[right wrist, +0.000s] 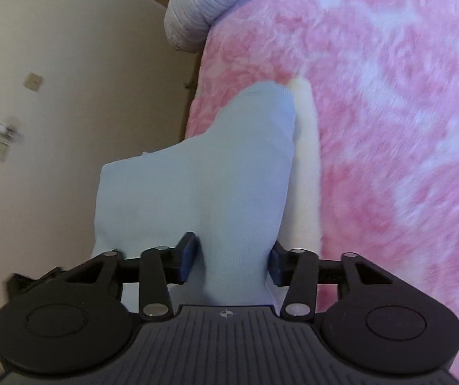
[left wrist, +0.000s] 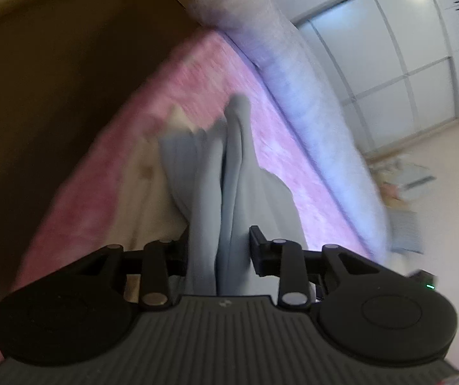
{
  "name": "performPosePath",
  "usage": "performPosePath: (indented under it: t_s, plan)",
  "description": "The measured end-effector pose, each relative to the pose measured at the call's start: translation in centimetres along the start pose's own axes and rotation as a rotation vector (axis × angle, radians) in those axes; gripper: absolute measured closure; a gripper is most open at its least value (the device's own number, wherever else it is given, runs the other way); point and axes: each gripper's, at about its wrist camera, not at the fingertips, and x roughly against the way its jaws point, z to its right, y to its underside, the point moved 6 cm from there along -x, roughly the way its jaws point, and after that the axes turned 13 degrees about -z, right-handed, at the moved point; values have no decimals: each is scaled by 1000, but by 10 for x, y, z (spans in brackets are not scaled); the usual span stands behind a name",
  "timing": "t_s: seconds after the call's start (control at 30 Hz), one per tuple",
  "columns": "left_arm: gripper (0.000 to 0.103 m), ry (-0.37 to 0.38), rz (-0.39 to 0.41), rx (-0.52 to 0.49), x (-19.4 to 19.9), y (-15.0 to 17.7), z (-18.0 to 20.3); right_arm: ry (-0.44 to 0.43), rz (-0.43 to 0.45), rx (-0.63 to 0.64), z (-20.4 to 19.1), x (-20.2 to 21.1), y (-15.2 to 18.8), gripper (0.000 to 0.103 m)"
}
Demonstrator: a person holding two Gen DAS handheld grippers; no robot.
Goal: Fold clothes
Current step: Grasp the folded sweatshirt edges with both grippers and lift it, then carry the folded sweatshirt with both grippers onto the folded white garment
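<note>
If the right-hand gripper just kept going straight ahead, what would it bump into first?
The right gripper is already clamped on the light blue garment, so that cloth fills its path. Past it probably lies the fluffy pink blanket, though depth is hard to judge.

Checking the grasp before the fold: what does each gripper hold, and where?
Both the left gripper and right gripper pinch bunched folds of the light blue garment; which part is unclear.
</note>
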Motion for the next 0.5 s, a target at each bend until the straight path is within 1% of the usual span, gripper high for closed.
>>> performPosePath:
  t_s: [0.03,0.1,0.13,0.17,0.2,0.23,0.27,0.33,0.37,0.4,0.43,0.47,0.5]
  plan:
    - [75,-45,25,-9,13,4,6,44,1,20,-4,8,0,55]
    - [75,-126,54,-59,35,16,26,136,23,89,-12,27,8,55]
    - [75,-162,65,-85,45,22,36,171,28,136,-19,36,14,57]
    - [75,-165,54,-115,48,29,47,202,30,187,-26,45,21,58]
    - [76,-170,40,-143,50,36,56,226,17,235,-34,52,29,63]
    - [79,-187,15,-156,47,42,59,243,-8,275,-42,54,39,70]
    - [80,-205,-11,-169,43,49,61,258,-35,313,-50,56,49,74]
    - [84,-241,-61,-192,37,61,65,280,-90,362,-61,51,65,88]
    - [85,-276,-84,-178,30,65,56,281,-118,367,-64,45,70,90]
    - [89,-311,-107,-164,23,68,47,286,-150,364,-67,37,73,90]
    - [99,-342,-129,-149,16,71,38,291,-185,365,-67,28,76,91]
    - [103,-351,-142,-128,11,74,30,294,-220,367,-67,18,80,91]
    - [103,-358,-156,-108,6,77,21,303,-242,374,-66,10,82,91]
